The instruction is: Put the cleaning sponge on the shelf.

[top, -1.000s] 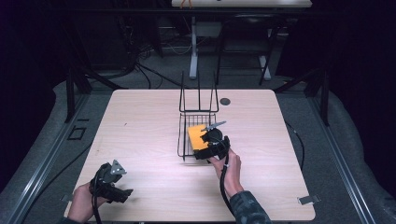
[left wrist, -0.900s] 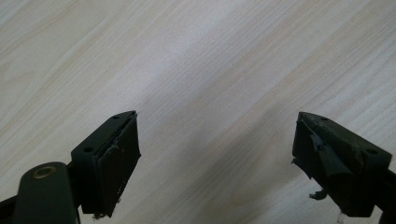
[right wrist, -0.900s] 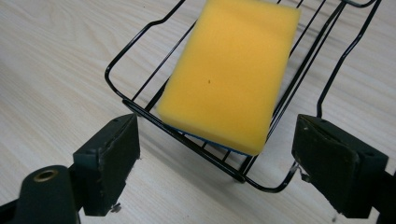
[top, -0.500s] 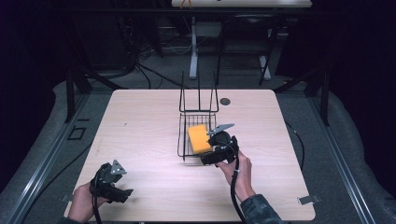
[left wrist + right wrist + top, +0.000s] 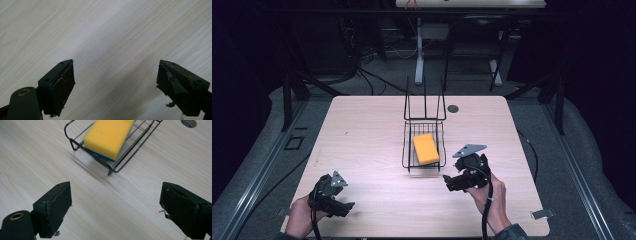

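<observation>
A yellow sponge (image 5: 426, 148) with a blue underside lies in a black wire rack (image 5: 408, 150) at the middle of the table; the right gripper view shows the same sponge (image 5: 107, 137) in the rack (image 5: 117, 166). My right gripper (image 5: 451, 182) is open, a little to the right of the rack's near end and apart from it, with nothing between its jaws (image 5: 115, 212). My left gripper (image 5: 343, 206) rests near the table's front left corner, open over bare wood (image 5: 116, 85).
The light wood table (image 5: 362, 130) has a round cable hole (image 5: 453, 108) behind the rack. The rack's tall wire back (image 5: 425, 102) stands upright at its far end. A small metal clip (image 5: 542, 214) sits at the front right edge.
My right gripper has let go of the sponge, opened, and drawn back to the right and toward the person. The sponge now lies in the rack. The left gripper has stayed put.
</observation>
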A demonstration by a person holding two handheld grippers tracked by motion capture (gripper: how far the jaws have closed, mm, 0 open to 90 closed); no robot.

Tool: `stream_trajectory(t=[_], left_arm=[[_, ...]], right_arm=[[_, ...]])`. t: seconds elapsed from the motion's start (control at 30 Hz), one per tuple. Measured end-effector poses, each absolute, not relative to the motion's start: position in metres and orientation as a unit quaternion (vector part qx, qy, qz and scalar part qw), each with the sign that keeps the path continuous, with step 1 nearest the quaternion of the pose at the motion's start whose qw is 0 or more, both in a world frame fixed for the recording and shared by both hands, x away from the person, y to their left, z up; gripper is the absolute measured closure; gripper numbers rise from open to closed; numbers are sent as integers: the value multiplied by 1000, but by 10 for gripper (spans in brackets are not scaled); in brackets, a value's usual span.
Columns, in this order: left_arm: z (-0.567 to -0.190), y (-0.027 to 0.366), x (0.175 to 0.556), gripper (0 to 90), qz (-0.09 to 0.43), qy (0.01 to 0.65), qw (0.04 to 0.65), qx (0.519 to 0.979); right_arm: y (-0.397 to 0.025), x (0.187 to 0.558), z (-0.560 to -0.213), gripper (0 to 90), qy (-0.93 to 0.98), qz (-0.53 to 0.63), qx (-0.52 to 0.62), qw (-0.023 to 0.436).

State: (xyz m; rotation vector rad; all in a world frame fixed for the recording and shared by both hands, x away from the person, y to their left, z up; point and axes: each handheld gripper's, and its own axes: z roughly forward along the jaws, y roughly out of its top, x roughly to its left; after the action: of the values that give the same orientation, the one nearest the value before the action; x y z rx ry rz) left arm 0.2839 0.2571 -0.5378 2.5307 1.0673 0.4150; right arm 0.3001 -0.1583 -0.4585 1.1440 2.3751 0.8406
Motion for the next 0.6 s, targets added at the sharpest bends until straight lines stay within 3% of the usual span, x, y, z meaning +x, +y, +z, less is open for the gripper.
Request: stream_trajectory(t=[0.23, 0.33, 0.6], left_arm=[[-538, 257, 284, 147, 148, 379, 180, 896], [-538, 257, 284, 147, 148, 378, 180, 896], [-538, 257, 284, 147, 149, 379, 178, 896]], right_arm=[[-191, 281, -463, 60, 829, 293, 430, 202], [-208, 273, -469, 0, 822, 277, 450, 213], [-252, 251, -492, 0, 807, 240, 498, 205]])
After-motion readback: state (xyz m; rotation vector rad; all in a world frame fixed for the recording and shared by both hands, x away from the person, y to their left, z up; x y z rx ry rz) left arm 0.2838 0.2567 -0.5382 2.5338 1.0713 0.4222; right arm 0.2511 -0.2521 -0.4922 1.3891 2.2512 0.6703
